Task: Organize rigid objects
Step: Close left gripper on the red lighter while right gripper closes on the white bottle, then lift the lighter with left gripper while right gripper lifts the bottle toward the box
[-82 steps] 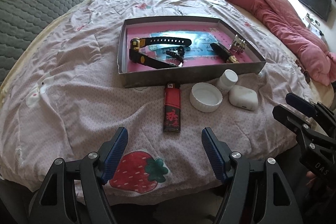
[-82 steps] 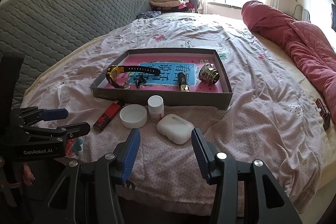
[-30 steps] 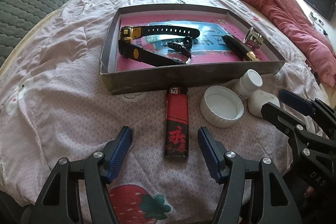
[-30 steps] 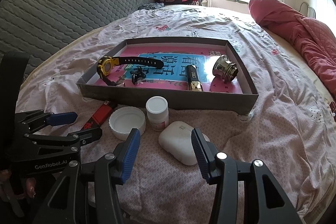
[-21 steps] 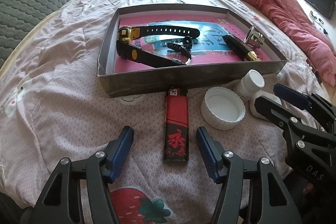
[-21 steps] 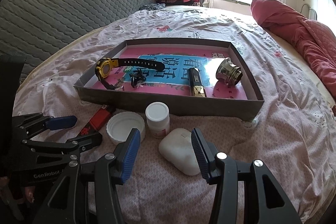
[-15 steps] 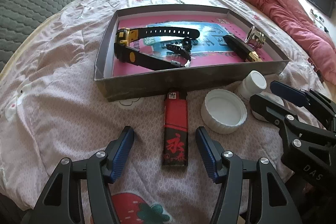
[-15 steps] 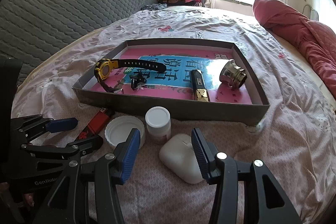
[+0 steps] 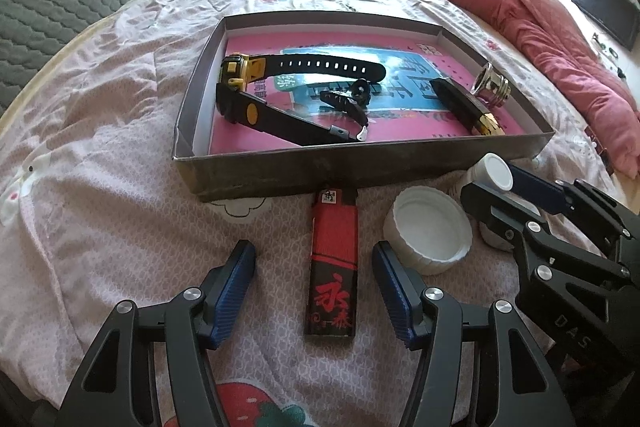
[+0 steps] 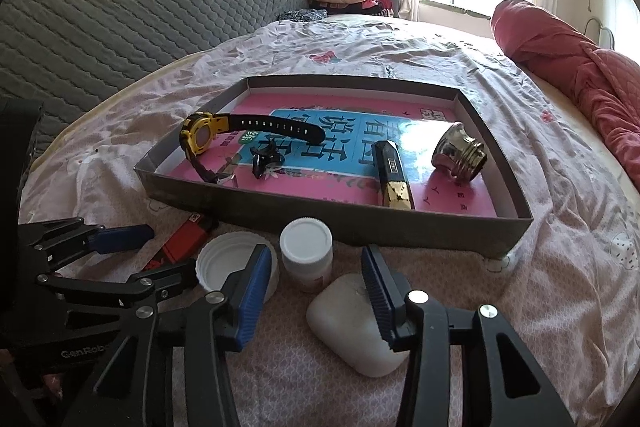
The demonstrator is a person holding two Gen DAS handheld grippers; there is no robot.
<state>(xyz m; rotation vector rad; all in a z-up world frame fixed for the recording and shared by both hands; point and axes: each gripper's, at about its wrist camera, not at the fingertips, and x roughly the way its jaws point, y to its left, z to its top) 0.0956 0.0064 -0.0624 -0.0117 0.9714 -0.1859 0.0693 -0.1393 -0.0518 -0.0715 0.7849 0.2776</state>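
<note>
My left claw [image 9: 314, 283], released, straddles the lighter [image 9: 333, 263]; right claw [image 10: 314, 281] (also released) nears the white case [image 10: 356, 323]. Next: clench.

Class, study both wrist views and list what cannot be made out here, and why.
- White case: in the left wrist view, almost wholly hidden behind the right gripper.
- Red lighter: in the right wrist view, its lower half is covered by the left gripper.
- Small black item in the tray: too small to identify in either view.
</note>
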